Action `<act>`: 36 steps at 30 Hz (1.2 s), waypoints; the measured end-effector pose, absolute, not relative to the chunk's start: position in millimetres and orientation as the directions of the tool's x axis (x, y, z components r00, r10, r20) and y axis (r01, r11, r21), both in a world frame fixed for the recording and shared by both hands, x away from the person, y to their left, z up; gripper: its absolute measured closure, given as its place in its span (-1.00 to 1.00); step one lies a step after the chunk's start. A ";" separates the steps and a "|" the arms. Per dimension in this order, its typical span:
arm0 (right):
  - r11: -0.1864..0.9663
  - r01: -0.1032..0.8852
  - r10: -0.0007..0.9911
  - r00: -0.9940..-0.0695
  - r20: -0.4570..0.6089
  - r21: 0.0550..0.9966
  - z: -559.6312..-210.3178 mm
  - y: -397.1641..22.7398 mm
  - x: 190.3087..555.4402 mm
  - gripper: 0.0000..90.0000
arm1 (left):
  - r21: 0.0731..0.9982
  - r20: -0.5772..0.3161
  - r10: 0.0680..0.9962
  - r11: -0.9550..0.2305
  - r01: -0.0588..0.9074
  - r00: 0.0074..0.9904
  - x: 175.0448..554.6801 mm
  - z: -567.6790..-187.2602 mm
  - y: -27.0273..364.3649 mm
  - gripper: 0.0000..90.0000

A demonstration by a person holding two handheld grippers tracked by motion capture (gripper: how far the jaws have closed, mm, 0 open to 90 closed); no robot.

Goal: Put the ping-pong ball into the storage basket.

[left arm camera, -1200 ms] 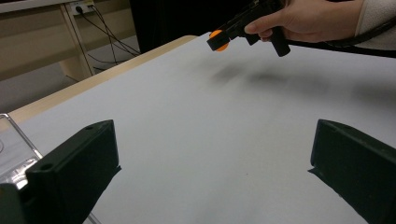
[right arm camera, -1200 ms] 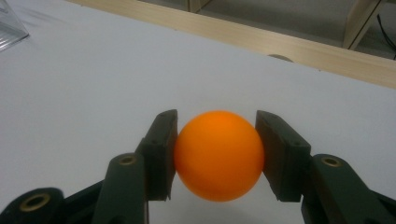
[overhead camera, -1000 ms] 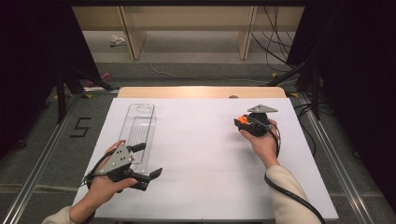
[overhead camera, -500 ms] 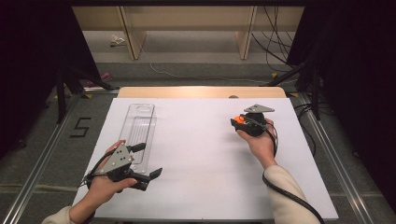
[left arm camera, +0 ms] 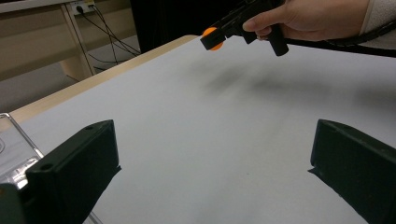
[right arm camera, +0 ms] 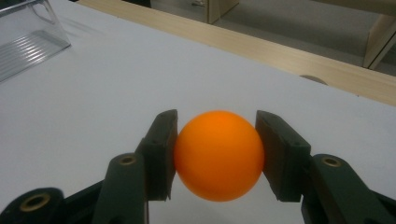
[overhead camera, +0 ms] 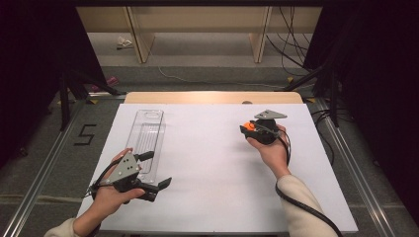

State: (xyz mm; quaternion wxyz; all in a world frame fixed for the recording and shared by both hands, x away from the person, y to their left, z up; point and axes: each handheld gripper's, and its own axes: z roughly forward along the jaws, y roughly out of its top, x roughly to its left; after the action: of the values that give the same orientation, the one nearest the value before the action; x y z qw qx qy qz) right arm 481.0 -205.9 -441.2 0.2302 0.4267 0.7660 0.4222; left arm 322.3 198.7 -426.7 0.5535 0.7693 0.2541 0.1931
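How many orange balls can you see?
1. The orange ball is squeezed between the fingers of the right gripper, held up above the white table on its right side. None lies in the clear tray.

**Open sheet, one tray on the left**

The white table (overhead camera: 212,163) lies bare through its middle and near right. A clear plastic tray (overhead camera: 148,136) runs near-to-far along the left side, beside the left gripper (overhead camera: 157,173), blocking that lane.
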 end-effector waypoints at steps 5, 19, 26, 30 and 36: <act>0.282 0.452 0.839 -0.544 0.010 0.846 -439.3 -200.5 479.8 0.15 | 0.950 0.017 0.606 -0.258 0.176 0.795 322.2 -426.6 198.7 -0.99; 0.285 0.439 0.825 -0.565 0.015 0.852 -436.1 -192.6 477.7 0.15 | 0.950 0.017 0.606 -0.259 0.176 0.796 322.2 -426.6 198.8 -0.99; 0.291 0.433 0.815 -0.579 0.015 0.853 -434.9 -186.8 476.6 0.15 | 0.950 0.018 0.606 -0.259 0.176 0.796 322.3 -426.6 198.9 -0.99; 0.292 0.428 0.810 -0.586 0.017 0.856 -434.2 -184.4 476.2 0.15 | 0.950 0.019 0.606 -0.260 0.175 0.796 322.3 -426.6 198.9 -0.99; 0.293 0.423 0.804 -0.594 0.018 0.858 -432.9 -180.8 475.2 0.15 | 0.949 0.019 0.605 -0.261 0.176 0.796 322.3 -426.5 198.9 -0.99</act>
State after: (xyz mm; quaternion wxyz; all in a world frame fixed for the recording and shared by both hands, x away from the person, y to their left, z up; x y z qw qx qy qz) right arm 475.2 -180.8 -432.9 0.2150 0.3960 0.7747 0.4435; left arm 322.3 198.9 -426.5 0.5526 0.7698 0.2535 0.1943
